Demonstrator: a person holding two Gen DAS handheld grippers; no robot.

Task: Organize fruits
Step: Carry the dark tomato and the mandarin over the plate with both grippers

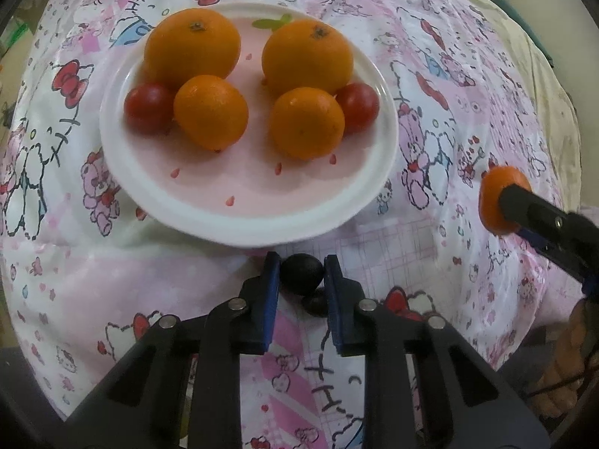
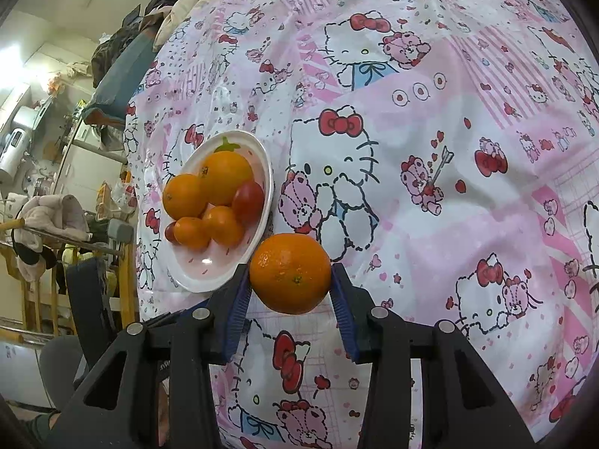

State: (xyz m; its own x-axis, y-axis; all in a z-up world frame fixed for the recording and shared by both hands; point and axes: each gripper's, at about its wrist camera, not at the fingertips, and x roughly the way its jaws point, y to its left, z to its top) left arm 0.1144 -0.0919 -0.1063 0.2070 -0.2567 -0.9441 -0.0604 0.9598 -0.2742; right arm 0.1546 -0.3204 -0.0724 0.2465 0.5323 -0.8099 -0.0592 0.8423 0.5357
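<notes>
A white plate with a pink centre (image 1: 262, 230) lies on the patterned cloth. It carries two big oranges (image 1: 192, 46), two smaller oranges (image 1: 210, 112) and two red tomatoes (image 1: 148, 106). Just in front of the plate's near rim my left gripper (image 1: 301, 262) is shut on a small dark round fruit (image 1: 301, 275). A second dark fruit (image 1: 315, 304) lies right beneath it. In the right wrist view my right gripper (image 2: 290, 267) is shut on an orange (image 2: 290, 275), beside the plate (image 2: 194, 280). The left wrist view shows that orange (image 1: 494, 194) off to the right of the plate.
The pink and white cartoon-print cloth (image 2: 430, 149) covers the whole surface and is wrinkled. Beyond its left edge in the right wrist view there are wooden racks with clothes (image 2: 48, 220) and household clutter. A hand (image 1: 565, 366) shows at the lower right of the left wrist view.
</notes>
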